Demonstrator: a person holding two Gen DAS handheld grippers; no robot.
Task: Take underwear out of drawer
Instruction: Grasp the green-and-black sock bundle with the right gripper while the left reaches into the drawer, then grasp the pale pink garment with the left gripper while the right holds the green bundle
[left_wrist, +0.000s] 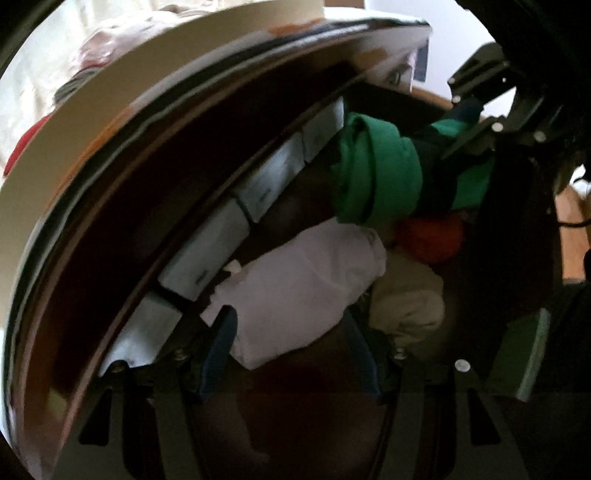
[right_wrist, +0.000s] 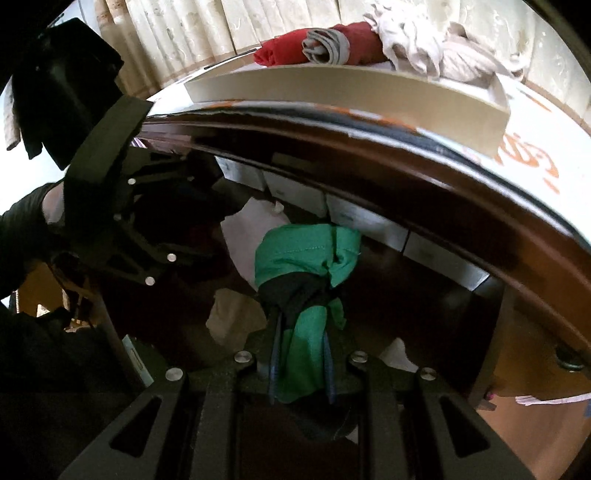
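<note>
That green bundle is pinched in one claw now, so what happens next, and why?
Probably lift the green underwear up out of the drawer. The right gripper has its jaws shut on it, yet it sits below the drawer's edge. The left gripper is open around a white bundle.

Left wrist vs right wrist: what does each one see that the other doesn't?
Left wrist only: the open left gripper straddling a white folded garment, and an orange-red garment behind it.
Right wrist only: a red garment and pale cloths piled on the top surface.
Both: the green underwear clamped in the right gripper, and the pale boxes along the drawer's back.
</note>
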